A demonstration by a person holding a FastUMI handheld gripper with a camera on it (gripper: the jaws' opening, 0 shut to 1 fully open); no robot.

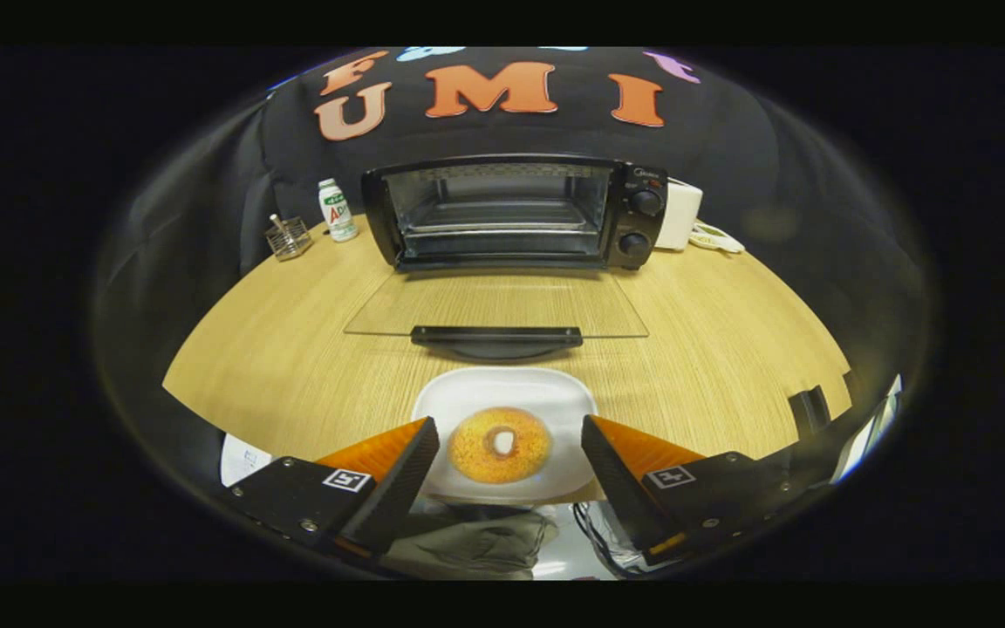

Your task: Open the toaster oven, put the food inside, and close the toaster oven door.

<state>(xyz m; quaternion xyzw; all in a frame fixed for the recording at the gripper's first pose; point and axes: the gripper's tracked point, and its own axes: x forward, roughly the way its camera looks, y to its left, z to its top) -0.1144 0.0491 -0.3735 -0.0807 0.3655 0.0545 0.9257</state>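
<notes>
Gripper (509,453) spread wide, fingers touching nothing. Between them sits one doughnut (500,445) on one white plate (468,392) at the near edge of the wooden table (293,366). Beyond the plate, one toaster oven (516,212) with its glass door (495,307) dropped flat, two knobs. Left of it: one bottle (337,209), one wire basket (288,237). Right: something white (680,214), hard to make out.

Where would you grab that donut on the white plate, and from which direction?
Probably across the outer rim of the donut, one finger on each side, coming straight down from above. It lies flat on the plate, so its sides are the reachable faces. The gripper is open and its fingers already flank the ring without touching it.
</notes>
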